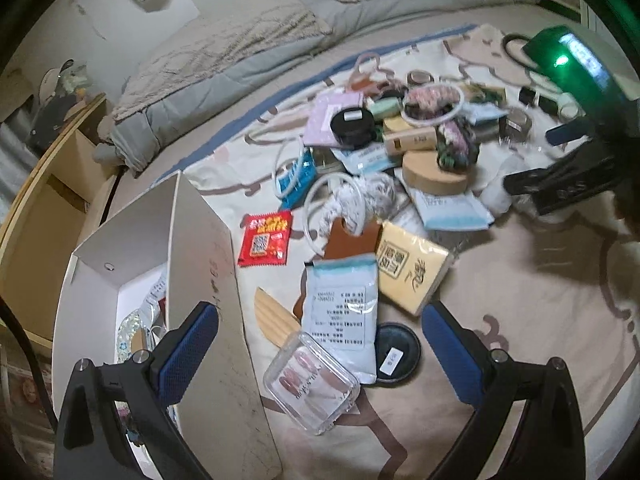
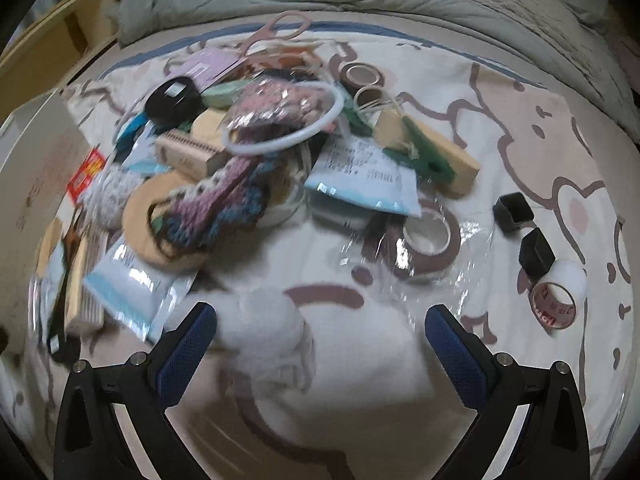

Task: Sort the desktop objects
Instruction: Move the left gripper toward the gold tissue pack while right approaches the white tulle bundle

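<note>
A heap of small objects lies on a cartoon-print bed sheet. My left gripper is open above a clear plastic nail case, a white printed pouch and a black round lid. A white open box with a few items inside stands at its left. My right gripper is open and empty over a white fluffy ball and a clear plastic wrap. It also shows in the left wrist view at the right. Brown tape roll lies just beyond.
The heap holds a red snack packet, a yellow packet, a cork disc, crochet pieces, a white ring, pink scissors, a wooden block, black cubes and a white tape roll. A grey duvet lies behind.
</note>
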`<act>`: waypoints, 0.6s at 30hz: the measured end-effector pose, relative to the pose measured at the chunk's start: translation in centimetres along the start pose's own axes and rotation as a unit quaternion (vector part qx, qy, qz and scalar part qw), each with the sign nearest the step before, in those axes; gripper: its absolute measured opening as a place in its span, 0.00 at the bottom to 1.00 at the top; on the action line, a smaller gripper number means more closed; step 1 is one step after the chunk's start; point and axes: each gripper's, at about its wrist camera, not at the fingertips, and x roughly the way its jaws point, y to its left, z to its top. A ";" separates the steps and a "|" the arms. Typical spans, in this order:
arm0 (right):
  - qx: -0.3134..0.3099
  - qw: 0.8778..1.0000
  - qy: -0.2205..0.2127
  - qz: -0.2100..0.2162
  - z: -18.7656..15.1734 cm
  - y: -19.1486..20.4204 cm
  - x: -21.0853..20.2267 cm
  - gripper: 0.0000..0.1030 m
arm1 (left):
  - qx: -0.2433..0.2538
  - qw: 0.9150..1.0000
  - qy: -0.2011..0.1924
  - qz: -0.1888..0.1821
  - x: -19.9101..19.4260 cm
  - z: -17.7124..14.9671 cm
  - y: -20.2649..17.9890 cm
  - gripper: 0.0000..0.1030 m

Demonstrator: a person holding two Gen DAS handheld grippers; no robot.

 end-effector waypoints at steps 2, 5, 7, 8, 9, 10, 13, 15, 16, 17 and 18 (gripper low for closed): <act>-0.023 0.999 0.020 -0.011 -0.8 0.5 0.3 1.00 | 0.003 1.000 0.015 0.013 0.7 -0.1 -0.2 0.99; -0.084 0.994 0.054 -0.049 -2.7 1.4 1.6 1.00 | -0.001 0.999 0.038 0.013 1.8 -0.1 -0.4 0.99; -0.088 0.994 0.040 -0.045 -3.2 1.3 1.1 1.00 | -0.005 0.999 0.053 0.011 2.6 -0.1 -0.6 0.99; -0.087 0.994 0.047 -0.041 -3.2 1.1 0.9 1.00 | -0.005 0.998 0.058 0.011 2.9 -0.1 -0.7 0.99; -0.084 0.995 0.048 -0.038 -3.2 0.9 0.7 1.00 | -0.003 0.998 0.063 0.011 3.3 -0.2 -0.8 0.99; -0.080 0.995 0.046 -0.036 -3.3 0.6 0.3 1.00 | -0.001 0.998 0.068 0.014 3.6 -0.2 -1.0 0.99; -0.081 0.995 0.038 -0.035 -3.4 0.0 -0.7 1.00 | 0.013 0.996 0.082 0.034 4.9 -0.1 -1.6 0.99; -0.079 0.996 0.028 -0.033 -3.3 -0.3 -1.4 1.00 | 0.019 0.995 0.089 0.042 5.6 0.0 -1.8 0.99; -0.076 0.996 0.022 -0.030 -3.2 -0.5 -1.8 1.00 | 0.020 0.994 0.094 0.046 6.0 0.0 -1.8 0.99; -0.072 0.997 0.014 -0.026 -3.1 -0.7 -2.2 1.00 | 0.020 0.994 0.099 0.049 6.4 0.0 -1.8 0.99; -0.067 0.997 0.007 -0.021 -2.9 -1.0 -2.6 1.00 | 0.016 0.993 0.104 0.052 6.9 0.1 -1.7 0.99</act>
